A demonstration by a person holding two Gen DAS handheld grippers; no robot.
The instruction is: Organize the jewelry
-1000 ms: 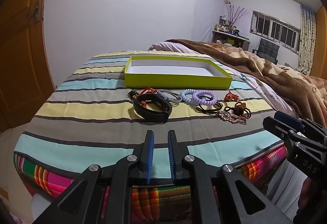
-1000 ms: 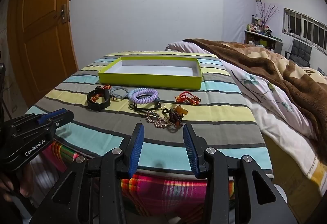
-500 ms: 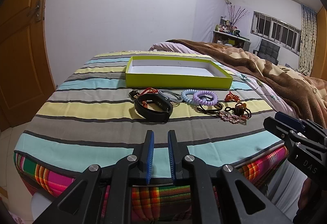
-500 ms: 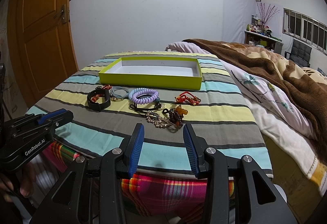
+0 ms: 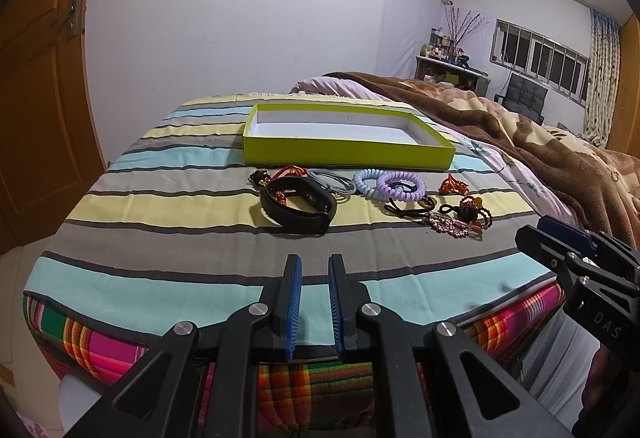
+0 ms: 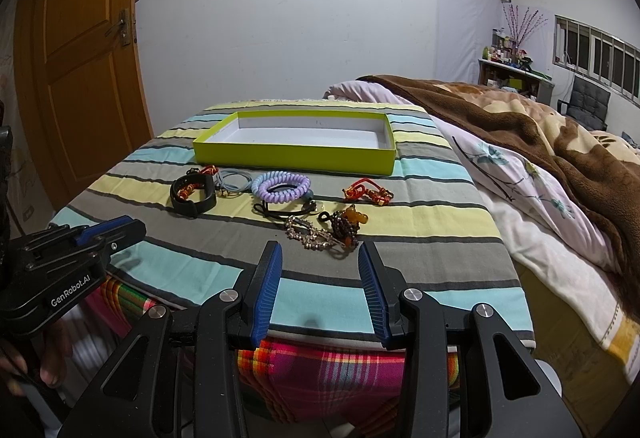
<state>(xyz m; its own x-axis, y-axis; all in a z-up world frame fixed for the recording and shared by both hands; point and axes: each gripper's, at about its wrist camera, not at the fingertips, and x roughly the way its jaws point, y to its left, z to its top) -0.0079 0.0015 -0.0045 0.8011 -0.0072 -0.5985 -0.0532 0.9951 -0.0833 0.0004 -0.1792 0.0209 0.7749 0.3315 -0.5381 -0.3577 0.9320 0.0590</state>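
change vs earlier: none visible. Both tongs sit where they were, every item on the cloth unmoved.
left tongs (image 5: 314, 270): black plastic arms, ribbed blue pads. Jaws apart by a narrow gap, nothing between them. Hovering over the near edge of the striped cloth (image 5: 160, 206).
right tongs (image 6: 318, 258): same build, jaws wide apart, nothing between them. Also at the near edge, just short of the jewelry.
hand (image 6: 44, 354): fingers wrapped on the left tool's handle, low left in the right wrist view.
surface: flat woven cloth in teal, grey and yellow bands; a bright plaid fabric (image 6: 320, 362) hangs below its front edge.
nearest items: sparkly rhinestone hair clip (image 6: 310, 234), touching a dark beaded piece with amber beads (image 6: 348, 224).
middle row: thin black elastic loops (image 5: 408, 208); red-orange knotted cord charm (image 6: 366, 192), apart on the right.
left of row: black smooth rubbery wristband (image 5: 298, 206), standing as an oval loop with a small red charm inside; grey thin hair ties (image 5: 334, 182) just behind it.
coils: pale blue spiral hair tie (image 5: 366, 182) overlapping a lilac spiral hair tie (image 5: 402, 186).
tray: lime green box (image 5: 348, 152), shallow rectangle, white inside, holds nothing; directly behind the jewelry row.
far: brown plush blanket (image 5: 540, 142) over a floral sheet on the bed, wooden door (image 6: 80, 58) at left.
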